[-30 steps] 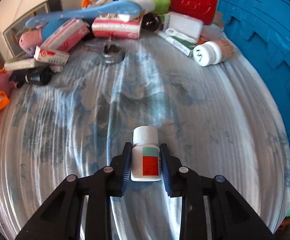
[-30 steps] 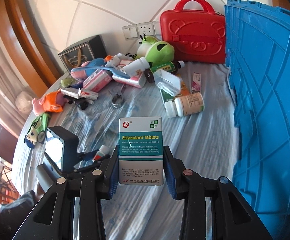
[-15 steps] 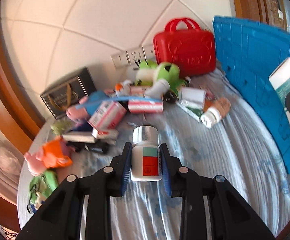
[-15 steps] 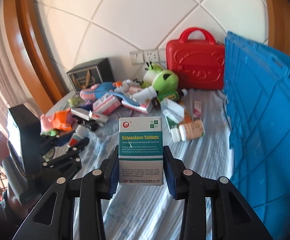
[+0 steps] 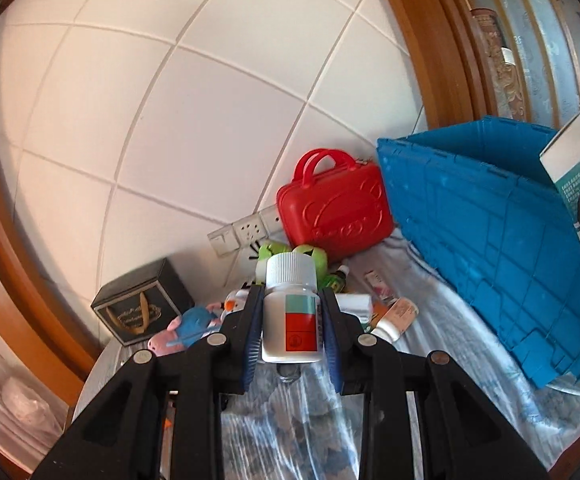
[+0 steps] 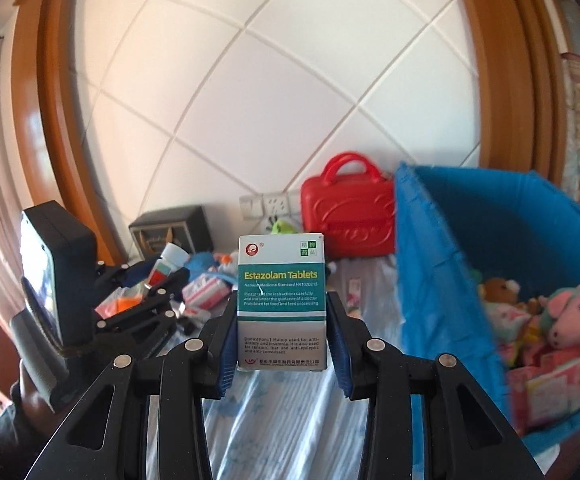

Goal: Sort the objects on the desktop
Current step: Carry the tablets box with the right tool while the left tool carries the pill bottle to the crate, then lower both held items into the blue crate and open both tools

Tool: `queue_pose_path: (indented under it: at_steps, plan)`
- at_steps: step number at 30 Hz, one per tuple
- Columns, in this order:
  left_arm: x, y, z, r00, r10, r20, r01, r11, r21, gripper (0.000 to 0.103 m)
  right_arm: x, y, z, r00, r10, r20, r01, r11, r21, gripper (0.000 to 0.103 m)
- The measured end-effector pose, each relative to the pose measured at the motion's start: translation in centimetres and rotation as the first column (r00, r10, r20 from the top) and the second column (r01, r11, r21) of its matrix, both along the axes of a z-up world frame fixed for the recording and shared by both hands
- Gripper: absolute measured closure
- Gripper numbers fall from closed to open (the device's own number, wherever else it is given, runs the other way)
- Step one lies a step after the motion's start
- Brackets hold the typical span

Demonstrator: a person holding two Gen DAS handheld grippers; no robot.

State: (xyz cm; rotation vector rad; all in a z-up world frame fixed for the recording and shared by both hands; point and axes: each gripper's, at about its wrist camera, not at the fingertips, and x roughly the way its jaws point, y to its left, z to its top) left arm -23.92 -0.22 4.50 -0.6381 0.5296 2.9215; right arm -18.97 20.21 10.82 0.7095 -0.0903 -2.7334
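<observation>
Two handheld tongs are raised above a cluttered table, each gripping one item. The left tongs (image 5: 291,322) clamp a white pill bottle (image 5: 290,312) upright by its body, its red and teal label facing the camera. The right tongs (image 6: 281,334) clamp a white and teal carton (image 6: 281,302) printed "Estazolam Tablets", also upright.

Only the right wrist view looks into the blue crate (image 6: 442,264), which sits to the right of those tongs: inside are a pink plush animal (image 6: 574,316), a brown plush toy (image 6: 498,290) and pink cartons, too blurred to count. The left wrist view shows only the crate's outer wall, to the right of the left tongs. It also catches the carton at its far right edge.

Beyond both tongs stands one red carry case (image 5: 336,208) against the tiled wall, one black gift box (image 5: 140,306) to its left, and a heap of toys and boxes between them.
</observation>
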Motion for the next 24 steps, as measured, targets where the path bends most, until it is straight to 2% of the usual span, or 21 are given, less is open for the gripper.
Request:
queue_pose_path:
  at_steps: [4,9,11,15,17,19,21,22,24]
  plan:
    - [0.1,5.8,2.5,0.997,-0.072,-0.042,0.072,0.997,0.003,0.076,1.7,5.4,2.8,0.995,-0.077,-0.057,0.076,0.997,-0.015,0.065]
    - [-0.2,15.0,4.8,0.981,-0.182,-0.065,0.183,0.983,0.016,0.076,2.3,13.2,4.6,0.983,-0.175,-0.06,0.175,0.985,0.0,0.065]
    - [-0.9,18.6,5.4,0.972,-0.229,-0.05,0.23,0.973,0.024,0.076,2.0,16.6,5.0,0.975,-0.215,-0.055,0.216,0.976,-0.003,0.065]
    - [-2.9,24.3,6.0,0.961,-0.278,0.001,0.278,0.961,0.012,0.076,-0.3,23.0,4.7,0.959,-0.282,0.002,0.282,0.959,-0.01,0.065]
    - [-3.6,26.7,6.2,0.96,-0.278,0.017,0.278,0.96,-0.022,0.076,-2.4,25.5,4.2,0.95,-0.308,0.047,0.309,0.951,-0.014,0.064]
    - [-4.3,28.6,6.6,0.968,-0.25,-0.008,0.25,0.967,-0.044,0.076,-4.5,27.5,3.7,0.938,-0.329,0.111,0.333,0.943,-0.025,0.056]
    - [-5.4,29.2,7.1,0.971,-0.237,0.003,0.237,0.971,-0.037,0.074,-6.3,29.5,3.4,0.929,-0.345,0.131,0.354,0.934,-0.053,0.041]
    - [-5.7,29.5,7.5,0.974,-0.227,-0.005,0.227,0.973,-0.034,0.073,-6.9,30.2,3.5,0.928,-0.347,0.136,0.358,0.931,-0.066,0.04]
    - [-5.9,29.5,8.1,0.978,-0.205,-0.026,0.204,0.978,-0.042,0.057,-7.1,31.1,3.9,0.928,-0.349,0.128,0.361,0.928,-0.089,0.035]
